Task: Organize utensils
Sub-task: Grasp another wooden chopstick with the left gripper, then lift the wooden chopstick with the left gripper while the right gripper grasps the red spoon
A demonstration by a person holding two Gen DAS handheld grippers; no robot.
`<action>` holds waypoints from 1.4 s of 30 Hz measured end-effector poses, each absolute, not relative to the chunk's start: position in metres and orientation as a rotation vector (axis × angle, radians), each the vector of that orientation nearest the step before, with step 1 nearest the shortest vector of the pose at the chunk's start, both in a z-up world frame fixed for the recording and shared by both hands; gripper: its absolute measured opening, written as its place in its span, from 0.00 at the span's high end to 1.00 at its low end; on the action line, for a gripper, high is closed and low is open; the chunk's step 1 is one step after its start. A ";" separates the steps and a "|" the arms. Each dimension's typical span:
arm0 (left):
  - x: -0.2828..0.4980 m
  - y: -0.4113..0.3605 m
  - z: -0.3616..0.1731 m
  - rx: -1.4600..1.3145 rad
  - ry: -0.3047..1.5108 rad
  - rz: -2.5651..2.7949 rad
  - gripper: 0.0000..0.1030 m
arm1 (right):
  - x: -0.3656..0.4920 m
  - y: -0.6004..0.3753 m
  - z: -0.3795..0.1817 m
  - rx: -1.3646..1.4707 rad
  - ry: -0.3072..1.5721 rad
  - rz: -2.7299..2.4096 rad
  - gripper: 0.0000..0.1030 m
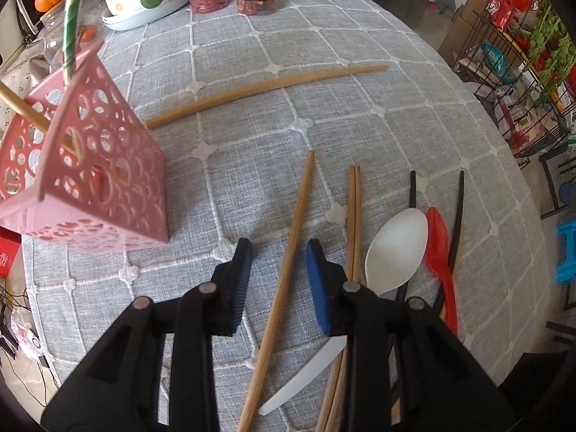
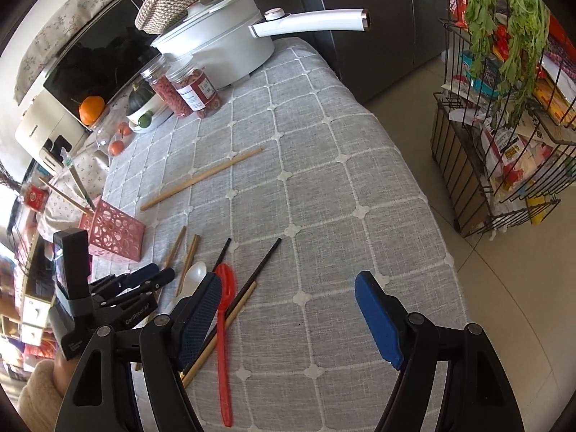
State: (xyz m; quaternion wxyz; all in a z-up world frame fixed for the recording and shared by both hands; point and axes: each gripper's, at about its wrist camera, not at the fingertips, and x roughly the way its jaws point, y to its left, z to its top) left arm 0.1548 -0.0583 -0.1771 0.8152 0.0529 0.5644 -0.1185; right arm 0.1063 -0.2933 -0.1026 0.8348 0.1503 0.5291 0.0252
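Left wrist: left gripper [image 1: 278, 257] open astride wooden chopstick [image 1: 284, 280], not gripping

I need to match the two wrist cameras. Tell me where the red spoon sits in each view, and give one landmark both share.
Left wrist: the red spoon lies at lower right, just right of the white spoon.
Right wrist: it lies at lower centre-left, bowl away from the camera, beside the right gripper's near finger.
Shared landmark: the pink holder.

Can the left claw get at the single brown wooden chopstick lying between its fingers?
Probably yes. The left claw is open, the single brown wooden chopstick runs through the gap, and nothing covers it; the white plastic spoon lies off to the side.
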 end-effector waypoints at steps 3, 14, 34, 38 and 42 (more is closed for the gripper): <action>0.160 -0.057 -0.178 0.076 1.211 -0.260 0.68 | 0.107 -0.294 -0.104 0.335 1.128 0.055 0.25; 0.167 -0.046 -0.178 -0.003 1.222 -0.257 0.86 | 0.108 -0.286 -0.109 0.325 1.158 0.071 0.25; 0.125 -0.036 -0.101 0.026 1.028 -0.343 0.93 | 0.118 -0.247 -0.130 0.231 1.239 0.115 0.25; 0.113 -0.028 -0.085 0.026 0.977 -0.360 0.93 | 0.122 -0.231 -0.141 0.197 1.279 0.143 0.25; 0.108 -0.017 -0.074 0.014 0.948 -0.363 0.93 | 0.124 -0.213 -0.150 0.153 1.308 0.164 0.40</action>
